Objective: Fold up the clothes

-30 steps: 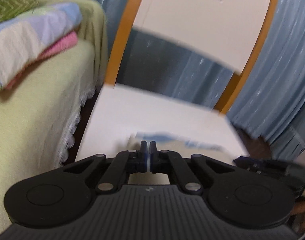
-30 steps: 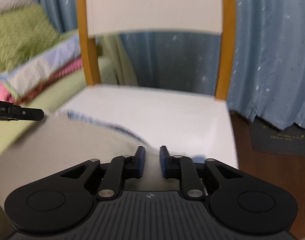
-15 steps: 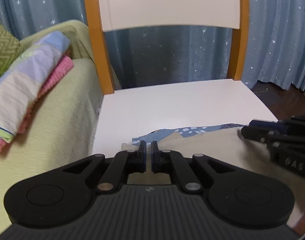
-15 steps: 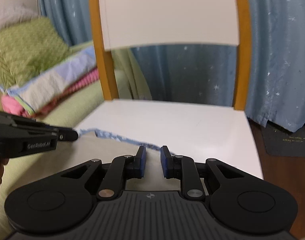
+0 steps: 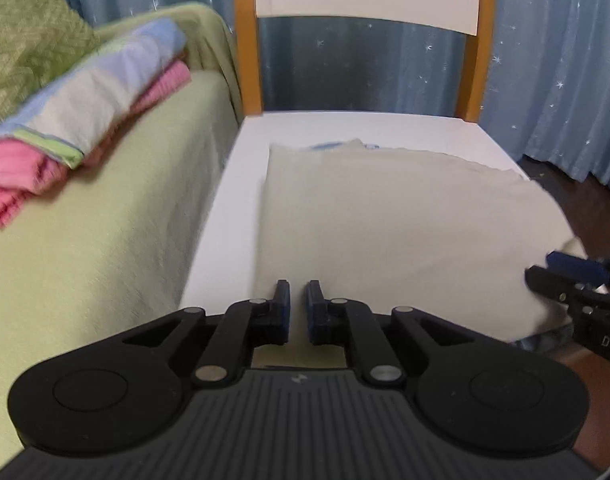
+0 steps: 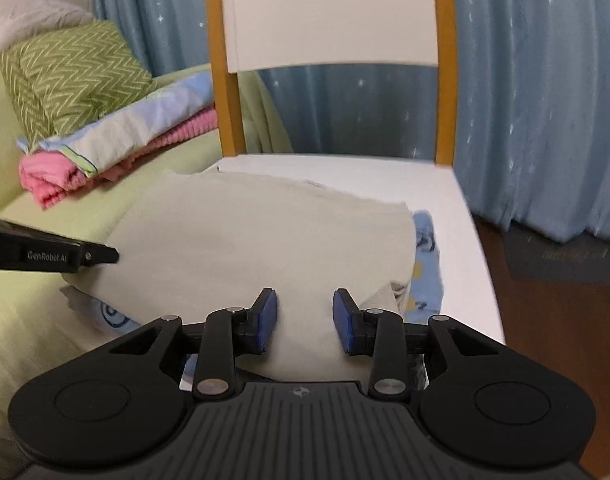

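Beige garment [image 6: 261, 236] lies folded on the chair seat [image 5: 241, 184], patterned blue layer peeking out beneath. Our left gripper [image 5: 298, 306] has jaws narrowly parted, apparently empty; our right gripper [image 6: 304, 318] has jaws wide, gripping nothing. Risk: snagging one layer would drag the fold open.

The beige folded cloth garment [image 5: 401, 224] now lies spread flat across the white wooden chair seat [image 5: 241, 184], covering much more of it. The right gripper [image 6: 304, 316] stands wider apart, and the left gripper [image 5: 296, 306] has parted slightly.
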`<state>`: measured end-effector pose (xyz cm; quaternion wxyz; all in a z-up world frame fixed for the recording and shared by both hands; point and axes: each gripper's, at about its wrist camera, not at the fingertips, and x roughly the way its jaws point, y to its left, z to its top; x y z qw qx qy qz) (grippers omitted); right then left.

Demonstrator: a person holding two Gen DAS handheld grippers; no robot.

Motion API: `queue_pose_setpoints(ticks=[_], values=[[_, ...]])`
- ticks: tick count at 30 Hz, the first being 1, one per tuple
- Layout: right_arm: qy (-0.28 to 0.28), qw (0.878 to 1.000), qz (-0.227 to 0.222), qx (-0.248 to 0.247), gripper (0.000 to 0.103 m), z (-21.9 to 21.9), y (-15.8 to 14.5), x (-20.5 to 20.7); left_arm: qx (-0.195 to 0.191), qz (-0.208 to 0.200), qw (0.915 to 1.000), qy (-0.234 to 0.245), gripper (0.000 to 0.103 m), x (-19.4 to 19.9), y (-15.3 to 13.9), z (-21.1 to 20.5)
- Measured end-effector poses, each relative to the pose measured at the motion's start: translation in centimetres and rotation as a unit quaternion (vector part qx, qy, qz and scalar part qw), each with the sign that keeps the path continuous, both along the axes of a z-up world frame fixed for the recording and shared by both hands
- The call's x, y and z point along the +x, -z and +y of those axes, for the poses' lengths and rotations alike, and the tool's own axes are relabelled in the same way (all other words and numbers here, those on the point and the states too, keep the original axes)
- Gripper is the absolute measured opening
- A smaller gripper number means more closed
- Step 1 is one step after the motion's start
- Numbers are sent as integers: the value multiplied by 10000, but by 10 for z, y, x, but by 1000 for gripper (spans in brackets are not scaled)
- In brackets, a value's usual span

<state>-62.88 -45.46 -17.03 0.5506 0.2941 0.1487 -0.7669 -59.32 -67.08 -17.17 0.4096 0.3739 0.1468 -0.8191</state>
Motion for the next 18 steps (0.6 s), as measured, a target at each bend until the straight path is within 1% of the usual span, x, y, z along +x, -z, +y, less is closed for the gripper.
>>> queue_pose_setpoints(ticks=[1,3,4,5,6,7,9,11,12,13,15,16,18], values=[[32,10000,-42,2,35,0,-6,1,-21,-47,10000,-54,7,-1,1,2],[53,9996,-243,-152,37,7,-19,3,27,78,9999,-62,12,1,-14,11],[86,9993,-291,-215,41,13,-26,4,45,112,9999,-66,23,3,-21,18],[130,9990,-322,-268,47,19,-33,5,62,143,9999,-70,34,5,-28,25],[175,9987,-371,-317,54,27,-40,7,29,107,9999,-104,36,7,-34,34],[217,9982,-426,-357,58,34,-46,9,-3,71,9999,-139,38,9,-39,44],[235,9976,-549,-337,69,51,-53,15,13,44,9997,-258,45,15,-48,63],[224,9971,-658,-297,77,68,-59,23,141,102,9992,-365,60,23,-55,81],[214,9969,-708,-277,82,77,-61,27,155,120,9990,-397,62,27,-57,91],[186,9967,-746,-255,84,85,-63,30,168,138,9988,-428,66,31,-59,101],[140,9963,-822,-208,91,102,-68,38,137,129,9989,-432,69,39,-64,120],[131,9961,-851,-182,93,110,-70,43,140,134,9988,-441,71,42,-66,128],[215,9962,-839,-83,101,121,-77,50,116,150,9986,-486,81,50,-69,143]])
